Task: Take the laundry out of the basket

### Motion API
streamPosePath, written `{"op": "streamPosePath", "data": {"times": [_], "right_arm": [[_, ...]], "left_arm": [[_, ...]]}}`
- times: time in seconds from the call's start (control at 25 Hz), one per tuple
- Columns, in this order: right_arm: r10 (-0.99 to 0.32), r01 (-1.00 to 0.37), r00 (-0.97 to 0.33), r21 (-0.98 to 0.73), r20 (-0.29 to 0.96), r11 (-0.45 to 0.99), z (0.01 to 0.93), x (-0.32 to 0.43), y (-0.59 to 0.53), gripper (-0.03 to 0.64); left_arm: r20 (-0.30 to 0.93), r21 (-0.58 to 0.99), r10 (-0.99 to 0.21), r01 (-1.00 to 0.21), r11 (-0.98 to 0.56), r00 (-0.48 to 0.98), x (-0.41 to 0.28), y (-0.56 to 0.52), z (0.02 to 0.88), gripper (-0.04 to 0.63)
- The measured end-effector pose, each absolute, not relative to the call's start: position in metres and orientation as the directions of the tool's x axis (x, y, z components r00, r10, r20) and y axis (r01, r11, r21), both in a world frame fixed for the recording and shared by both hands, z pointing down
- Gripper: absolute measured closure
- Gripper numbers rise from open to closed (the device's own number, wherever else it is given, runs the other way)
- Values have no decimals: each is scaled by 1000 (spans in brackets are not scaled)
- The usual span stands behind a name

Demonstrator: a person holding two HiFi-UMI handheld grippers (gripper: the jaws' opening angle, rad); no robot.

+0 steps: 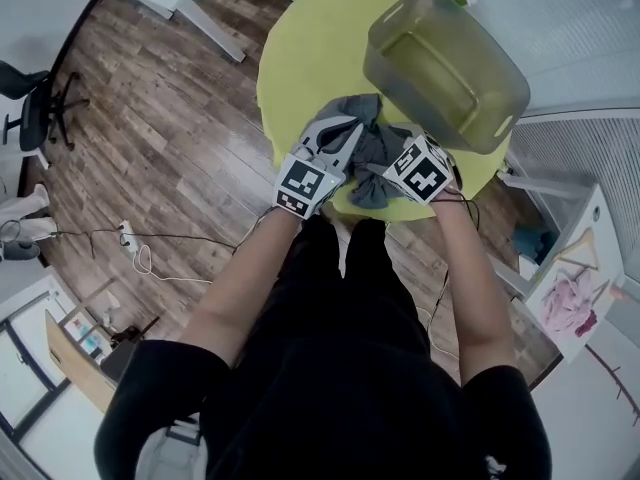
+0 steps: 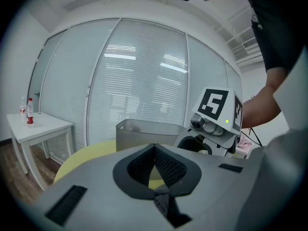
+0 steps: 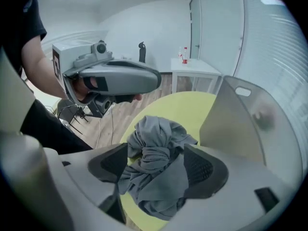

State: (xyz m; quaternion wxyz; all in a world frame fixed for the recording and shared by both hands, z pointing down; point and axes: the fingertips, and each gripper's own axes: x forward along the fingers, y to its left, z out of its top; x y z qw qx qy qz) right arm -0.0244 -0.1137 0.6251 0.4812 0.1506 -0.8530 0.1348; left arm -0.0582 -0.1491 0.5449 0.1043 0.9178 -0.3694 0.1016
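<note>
Looks like an office to me: glass partition walls with blinds [image 2: 139, 81], a black swivel chair [image 1: 35, 108], wood-look floor [image 1: 150, 128], power strip [image 1: 127, 236] trailing cables.

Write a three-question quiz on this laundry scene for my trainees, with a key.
1. True or false: the gray garment lies inside the basket.
2. Fill in: the tongs of the left gripper stand ____.
3. The garment sits between the tongs of: A) the left gripper; B) the right gripper; C) neither.
Key: 1 false, it lies on the yellow table, outside the basket; 2 together; 3 B.
</note>
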Motion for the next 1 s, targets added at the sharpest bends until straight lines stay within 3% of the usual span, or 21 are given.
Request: {"op": "streamPosePath", "data": {"times": [0.4,0.68,0.76,0.88,1.0], "right_arm": [[-409,-519,-749,-79,521,851,500,-20,-98,236],[-586,-632,-768,-153,259,760,426,-5,-89,251],[-611,-642,-764,-154,207,751,411,-3,-86,317],[-641,-659,-750,-109,161,744,394,2,-84,478],[-659,-671,-739,-69,142,738,384,5,-84,555]], "left_arm": [[203,114,-677,-704,-701,707,-69,-124,457,592],[165,109,-685,-703,-703,710,-73,-105,414,592],[161,99,-686,-703,-704,709,-72,-101,407,592],[150,89,-678,-693,-716,720,-63,-96,395,592],[140,87,-666,-679,-729,732,-55,-89,386,592]]}}
